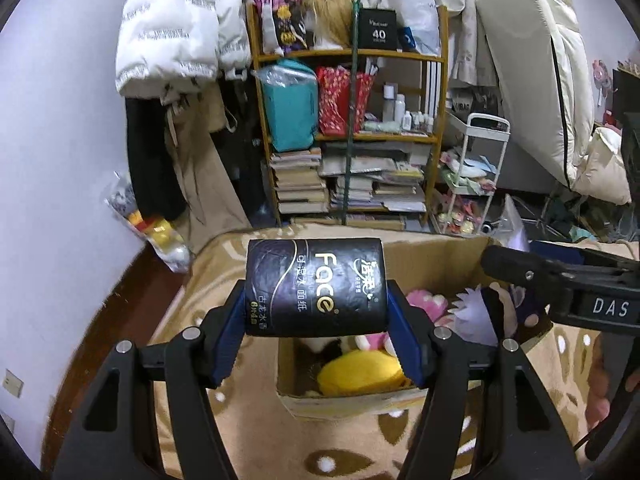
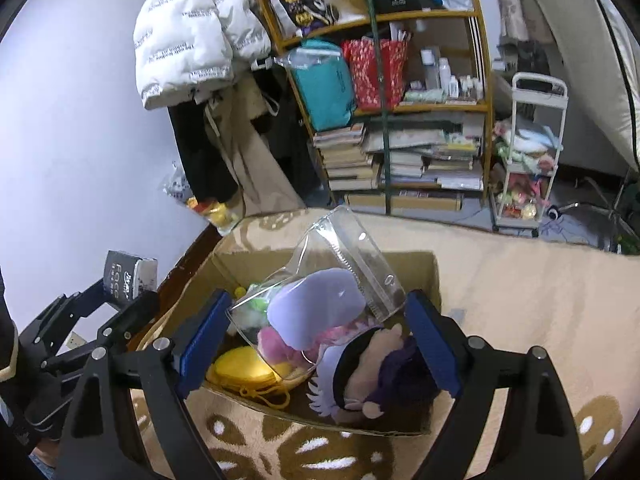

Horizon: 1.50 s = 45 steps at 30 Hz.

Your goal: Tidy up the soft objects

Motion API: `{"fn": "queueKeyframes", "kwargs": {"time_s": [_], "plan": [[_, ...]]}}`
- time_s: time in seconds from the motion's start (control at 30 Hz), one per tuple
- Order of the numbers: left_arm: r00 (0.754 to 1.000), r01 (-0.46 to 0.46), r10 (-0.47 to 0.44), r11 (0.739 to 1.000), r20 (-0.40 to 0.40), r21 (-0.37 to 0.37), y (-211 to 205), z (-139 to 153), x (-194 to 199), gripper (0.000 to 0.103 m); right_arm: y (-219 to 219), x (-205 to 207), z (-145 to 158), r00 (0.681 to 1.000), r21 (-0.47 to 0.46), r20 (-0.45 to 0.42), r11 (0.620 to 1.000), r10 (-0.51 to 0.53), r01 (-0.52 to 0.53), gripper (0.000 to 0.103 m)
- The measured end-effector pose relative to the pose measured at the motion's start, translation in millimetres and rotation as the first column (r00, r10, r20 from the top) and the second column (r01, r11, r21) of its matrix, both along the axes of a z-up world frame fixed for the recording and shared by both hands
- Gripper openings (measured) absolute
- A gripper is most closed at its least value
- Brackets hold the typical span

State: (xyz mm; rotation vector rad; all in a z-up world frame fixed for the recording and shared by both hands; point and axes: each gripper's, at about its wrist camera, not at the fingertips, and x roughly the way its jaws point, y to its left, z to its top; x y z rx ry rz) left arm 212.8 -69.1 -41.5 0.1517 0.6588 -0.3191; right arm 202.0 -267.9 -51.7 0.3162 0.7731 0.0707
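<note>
Biggest thing first: the cardboard box (image 2: 420, 272) sits on the patterned blanket (image 2: 520, 300), right below and ahead of both grippers, already stuffed with plushies. The yellow plush (image 2: 240, 372) lies low on the near-left side of the right gripper's view, with a pink plush (image 2: 276, 344) just past it

The right gripper (image 2: 320, 344) has its blue pads spread wide around a clear plastic bag (image 2: 352, 248) with a purple plush (image 2: 316, 304) inside. The left pad meets the plastic, but I can't tell whether the right one touches the bag at all, so I wouldn't swear it's actually holding it

The left gripper (image 1: 316, 320) is pinching a black tissue pack (image 1: 316, 288) by its two ends, held level above the box's near-left corner, pads pressed snug into the wrapper

If the move is dropping both in, I'd bring the tissue pack lower over the gap beside the yellow plush before letting go, so it lands flat rather than bouncing off the rim. Bagged plush is slippery, so lower it onto the pile and let the bag settle upright
</note>
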Motion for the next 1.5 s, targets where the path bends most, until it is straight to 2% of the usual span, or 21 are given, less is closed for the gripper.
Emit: {"fn": "queueKeyframes", "kwargs": {"time_s": [0.2,0.3,0.57,0.67,0.83,0.93,1.0,1.2,1.33,1.4,1.5], "plan": [[1.000,0.010,-0.010,1.000,-0.026,0.020,-2.8,-8.8,0.5,0.067,1.0,0.3,-2.4,1.000,-0.018,-0.006,1.000,-0.006,0.006,0.094],[1.000,0.004,-0.004,1.000,-0.008,0.018,-0.3,-6.2,-4.2,0.085,-0.7,-3.3,0.7,1.000,-0.017,0.011,1.000,-0.016,0.016,0.103],[1.000,-0.020,0.019,0.999,0.016,0.050,6.4,3.4,-16.2,0.086,-11.6,-18.8,13.5,0.998,0.006,0.046,0.999,-0.045,0.045,0.103],[0.999,-0.034,0.033,0.999,0.024,0.039,13.0,12.3,-27.3,0.087,-15.8,-27.6,15.9,0.998,0.012,0.050,0.999,-0.050,0.049,0.103],[0.995,-0.054,0.051,0.998,0.080,0.034,23.9,36.5,-53.2,0.094,-17.8,-48.4,27.3,0.996,-0.026,0.065,0.998,-0.060,0.062,0.103],[0.994,-0.061,0.059,0.998,0.090,0.022,29.9,50.3,-66.6,0.098,-16.9,-62.4,39.8,0.994,-0.032,0.088,0.997,-0.065,0.068,0.103],[0.994,-0.076,0.075,0.997,0.082,0.006,34.5,57.6,-74.1,0.100,-16.7,-77.0,52.6,0.988,-0.039,0.134,0.995,-0.081,0.087,0.103],[0.980,-0.146,0.149,0.989,0.133,-0.032,55.2,75.3,-108.3,0.102,-11.0,-111.4,88.5,0.966,-0.080,0.243,0.991,-0.089,0.112,0.103],[0.970,-0.161,0.166,0.986,0.177,-0.042,68.1,89.9,-128.5,0.102,-10.7,-131.0,99.8,0.961,-0.117,0.261,0.985,-0.091,0.125,0.103],[0.972,-0.148,0.156,0.987,0.174,-0.055,72.6,98.1,-136.5,0.102,-12.9,-140.5,103.9,0.958,-0.116,0.270,0.984,-0.100,0.136,0.103],[0.969,-0.142,0.145,0.989,0.198,-0.034,73.2,105.7,-147.7,0.102,-17.5,-155.1,110.6,0.954,-0.119,0.276,0.981,-0.117,0.154,0.103]]}}
